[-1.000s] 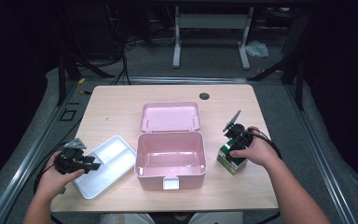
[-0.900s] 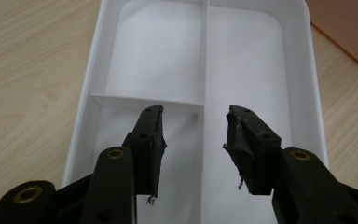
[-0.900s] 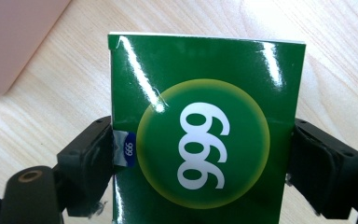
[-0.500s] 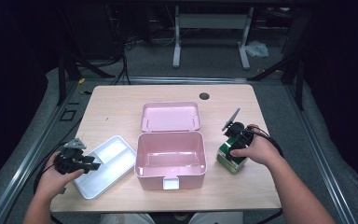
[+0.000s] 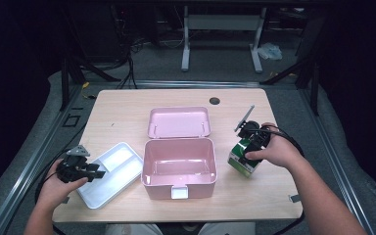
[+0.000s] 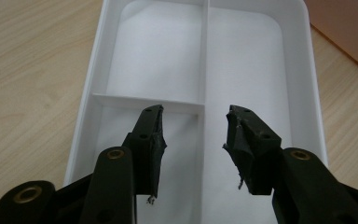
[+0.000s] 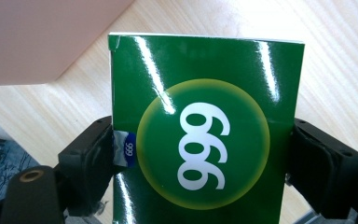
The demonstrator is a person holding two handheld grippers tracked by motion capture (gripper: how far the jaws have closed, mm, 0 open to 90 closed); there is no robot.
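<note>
Green box [image 5: 241, 157]: at 3 o'clock of the open pink case [image 5: 178, 166], clenched in the right gripper [image 7: 200, 149]. Keep it level when lifting. Left gripper [image 6: 193, 135]: jaws released over the white tray [image 6: 314, 93].

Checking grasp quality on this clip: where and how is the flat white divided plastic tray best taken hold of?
Grip the white divided plastic tray by its thin raised near rim or the inner partition, coming from above on the person's side. The left tongs hang open over it, straddling the long divider; the walls are thin and upright, so one jaw fits each side.
</note>
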